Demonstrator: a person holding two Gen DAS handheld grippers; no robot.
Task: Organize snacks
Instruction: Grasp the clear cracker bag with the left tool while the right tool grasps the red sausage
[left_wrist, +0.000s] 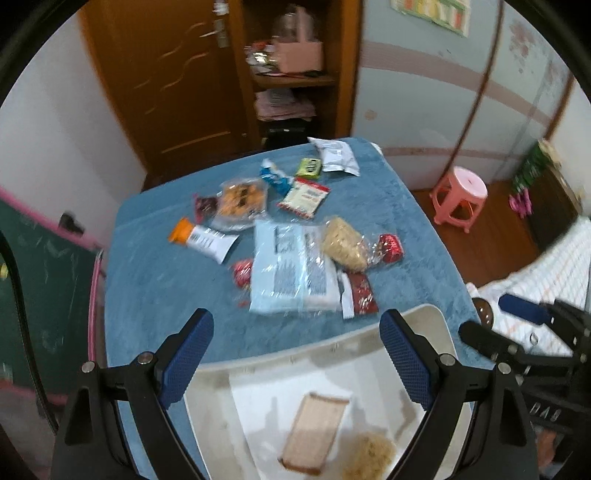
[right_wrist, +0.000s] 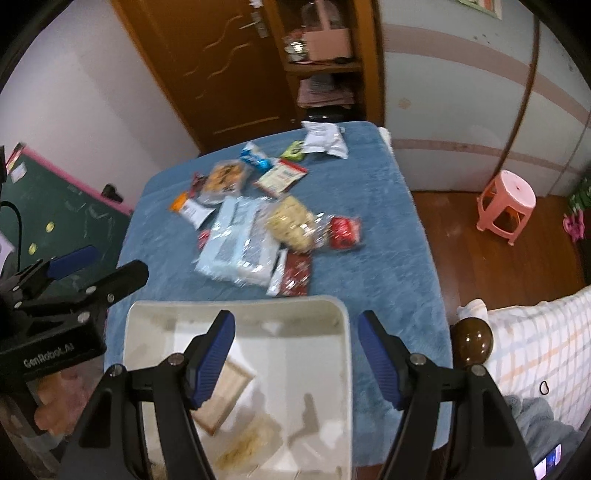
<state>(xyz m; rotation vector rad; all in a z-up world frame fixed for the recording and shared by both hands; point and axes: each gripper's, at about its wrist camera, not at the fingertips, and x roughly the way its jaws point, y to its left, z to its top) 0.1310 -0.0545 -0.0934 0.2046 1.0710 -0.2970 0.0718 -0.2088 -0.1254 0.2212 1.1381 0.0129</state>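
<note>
Snacks lie scattered on the blue worktop (left_wrist: 155, 280) beyond the white bin (right_wrist: 343, 369), which sits at the near edge. Inside the bin rest a tan rectangular wafer pack (left_wrist: 316, 430) and, nearer than it, a pale crumbly snack (left_wrist: 369, 458).

Above the bin, the left gripper (left_wrist: 295, 354) has its jaws spread wide with nothing between them. The right gripper (right_wrist: 295, 354) also hangs over the bin with its jaws apart and empty.

Just beyond the bin's far rim lies a dark red packet (left_wrist: 364, 293), touching a large clear-wrapped pale blue pack (left_wrist: 291, 271). A small red candy (left_wrist: 242, 271) sits at the far-left side of that pack from the bin. A clear bag of beige puffed pieces (left_wrist: 345, 242) leans on the pack's far-right corner, with a red wrapped sweet (left_wrist: 389, 248) just beside it.

Further from the bin come an orange-and-white sachet (left_wrist: 203, 240), a clear pack of brown cookies (left_wrist: 240, 201) with a dark maroon wrapper (left_wrist: 205, 206) against it, and a red-edged cream sachet (left_wrist: 304, 197). Beyond these are a blue wrapper (left_wrist: 275, 177), a green packet (left_wrist: 308, 168) and, farthest from the bin, a silver-white bag (left_wrist: 336, 155) near the worktop's far edge.

A pink stool (left_wrist: 460, 195) stands on the floor, well apart from the bin.
</note>
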